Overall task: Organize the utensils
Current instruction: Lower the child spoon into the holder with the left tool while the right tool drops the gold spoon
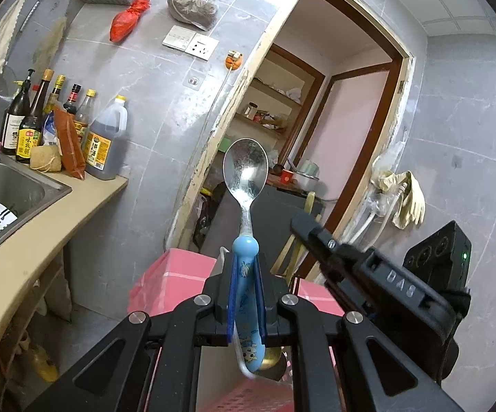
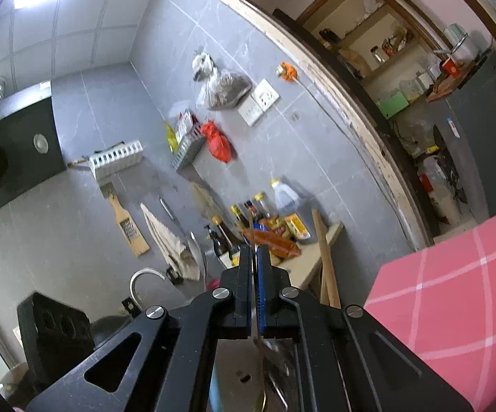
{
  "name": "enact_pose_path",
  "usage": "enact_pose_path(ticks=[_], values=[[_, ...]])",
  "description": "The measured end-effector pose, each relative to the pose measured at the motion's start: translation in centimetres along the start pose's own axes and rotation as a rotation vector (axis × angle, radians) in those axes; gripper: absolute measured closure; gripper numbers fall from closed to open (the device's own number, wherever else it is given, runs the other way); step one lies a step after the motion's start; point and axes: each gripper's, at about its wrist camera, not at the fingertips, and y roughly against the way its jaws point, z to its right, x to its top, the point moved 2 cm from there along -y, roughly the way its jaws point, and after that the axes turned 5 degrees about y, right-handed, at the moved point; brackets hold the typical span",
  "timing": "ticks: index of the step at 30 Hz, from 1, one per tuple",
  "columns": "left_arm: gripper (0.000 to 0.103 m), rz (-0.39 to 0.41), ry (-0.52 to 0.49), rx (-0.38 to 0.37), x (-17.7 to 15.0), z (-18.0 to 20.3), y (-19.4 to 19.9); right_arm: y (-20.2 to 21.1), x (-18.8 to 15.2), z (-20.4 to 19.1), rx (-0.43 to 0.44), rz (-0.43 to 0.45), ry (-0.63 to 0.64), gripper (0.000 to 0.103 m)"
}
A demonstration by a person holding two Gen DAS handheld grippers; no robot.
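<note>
Grey-tiled kitchen; counter [image 1: 42,226] with sink [image 1: 14,185] at 9 o'clock, doorway ahead. Left gripper [image 1: 246,274] clamps the blue handle of a spoon [image 1: 246,171]; long axis runs toward 12 o'clock, bowl forward and clear of the pads. Right gripper [image 2: 255,267] closed on a thin metal utensil [image 2: 250,219], seen edge-on, type unclear. Pink basket [image 1: 172,274] lies just below the spoon, toward 6 o'clock; left hand nearer.

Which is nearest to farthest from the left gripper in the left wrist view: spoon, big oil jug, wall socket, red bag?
1. spoon, clamped in the left gripper, bowl up.
2. big oil jug, on the counter at left.
3. wall socket, higher on the tiled wall.
4. red bag, hanging upper left; close to the socket, hard to separate.
</note>
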Motion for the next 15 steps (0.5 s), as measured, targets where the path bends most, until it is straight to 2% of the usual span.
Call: enact_pose_path(ticks=[15], values=[[0.093,-0.042,-0.031,-0.007,-0.2,0.3,0.1,1.9,0.0,0.7,-0.054,-0.082,0.036,0.098]])
